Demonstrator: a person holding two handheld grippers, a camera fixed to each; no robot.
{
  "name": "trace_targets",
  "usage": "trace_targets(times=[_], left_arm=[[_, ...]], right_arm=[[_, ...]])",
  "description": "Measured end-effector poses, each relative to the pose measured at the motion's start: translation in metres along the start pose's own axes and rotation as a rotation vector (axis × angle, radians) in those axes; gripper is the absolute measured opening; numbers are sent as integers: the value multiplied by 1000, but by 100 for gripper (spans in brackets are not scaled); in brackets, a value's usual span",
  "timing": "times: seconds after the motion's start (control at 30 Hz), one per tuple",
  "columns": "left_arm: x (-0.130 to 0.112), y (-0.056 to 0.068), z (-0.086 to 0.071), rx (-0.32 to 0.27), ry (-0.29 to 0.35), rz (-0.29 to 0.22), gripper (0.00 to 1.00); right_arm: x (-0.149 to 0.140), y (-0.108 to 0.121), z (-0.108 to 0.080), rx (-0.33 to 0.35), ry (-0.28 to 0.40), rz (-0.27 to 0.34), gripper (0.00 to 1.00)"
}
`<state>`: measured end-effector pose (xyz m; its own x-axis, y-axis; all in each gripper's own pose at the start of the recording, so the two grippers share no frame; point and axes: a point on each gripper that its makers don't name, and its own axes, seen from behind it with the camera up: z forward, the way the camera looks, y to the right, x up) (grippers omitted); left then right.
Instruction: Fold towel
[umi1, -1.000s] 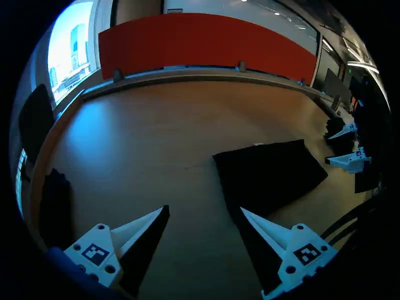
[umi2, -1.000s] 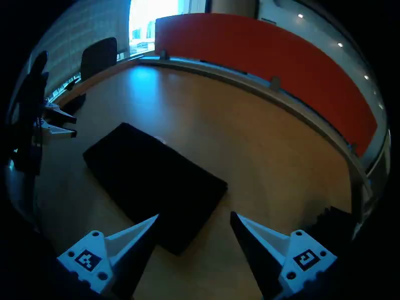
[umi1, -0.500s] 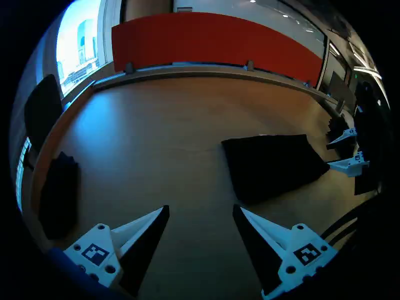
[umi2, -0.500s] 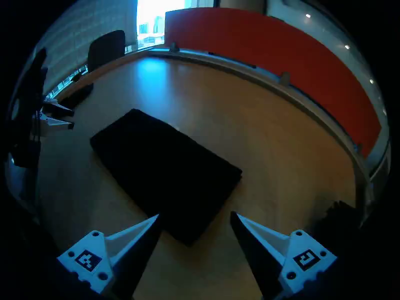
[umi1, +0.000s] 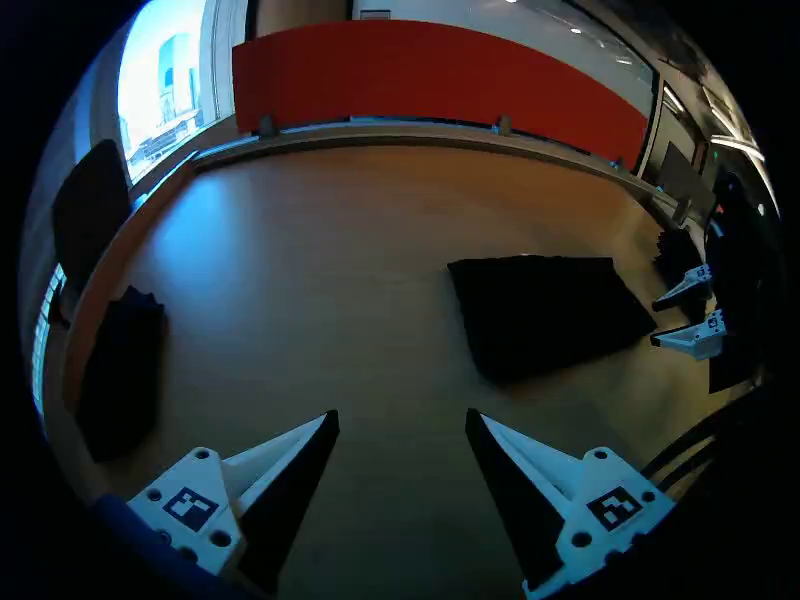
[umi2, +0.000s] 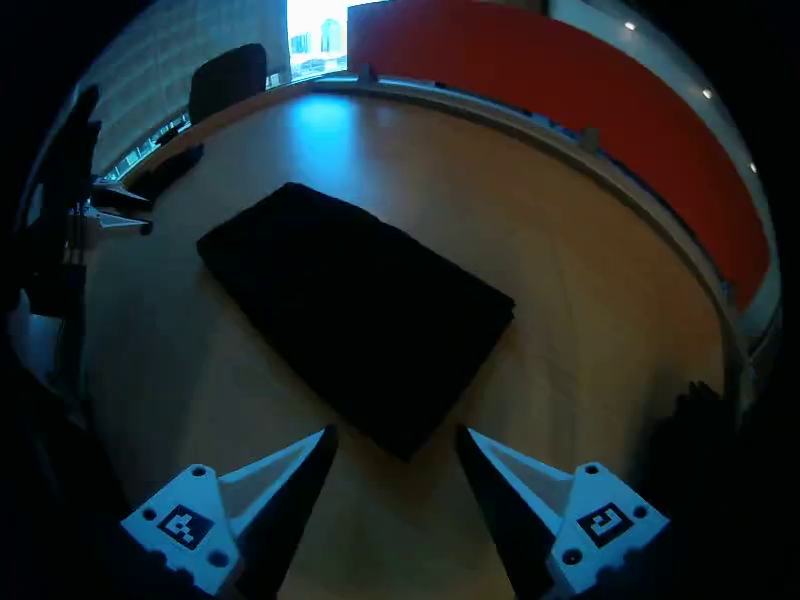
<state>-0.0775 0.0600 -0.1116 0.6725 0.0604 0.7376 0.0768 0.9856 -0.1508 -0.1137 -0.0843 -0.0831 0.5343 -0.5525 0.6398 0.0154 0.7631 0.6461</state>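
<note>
Now the black rectangular towel (umi2: 360, 320) lies on the wooden worktop (umi2: 570, 260), a corner just ahead of the spread, empty jaws of the right gripper (umi2: 395, 431), long axis slanting away left; the left gripper (umi1: 401, 412), likewise released, is farther off.

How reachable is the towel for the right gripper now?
Likely yes: the right gripper is open, the towel lies flat on the table just ahead of it, nothing between them.
</note>
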Motion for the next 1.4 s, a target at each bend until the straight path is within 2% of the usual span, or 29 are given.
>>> trace_targets(times=[0.1, 0.3, 0.43, 0.5, 0.67, 1.07, 1.4], left_arm=[[-2, 0, -1, 1, -3, -1, 94], [-5, -1, -4, 0, -4, 3, 94], [-7, -1, -5, 0, -4, 9, 94], [-8, -1, -6, -1, -6, 11, 94], [-10, -3, -7, 1, -8, 6, 94], [-15, -9, -12, 10, -14, 3, 94], [-20, -14, -16, 17, -20, -6, 94]], right_arm=[[-3, -1, 0, 6, -7, -4, 84], [-7, -4, 1, 29, -19, 8, 65], [-9, -4, 0, 33, -21, 13, 60], [-9, -3, 0, 30, -22, 12, 55], [-10, -3, 0, 28, -22, 16, 52], [-12, -1, 4, 21, -24, 27, 29], [-10, 1, 4, 20, -21, 26, 24]])
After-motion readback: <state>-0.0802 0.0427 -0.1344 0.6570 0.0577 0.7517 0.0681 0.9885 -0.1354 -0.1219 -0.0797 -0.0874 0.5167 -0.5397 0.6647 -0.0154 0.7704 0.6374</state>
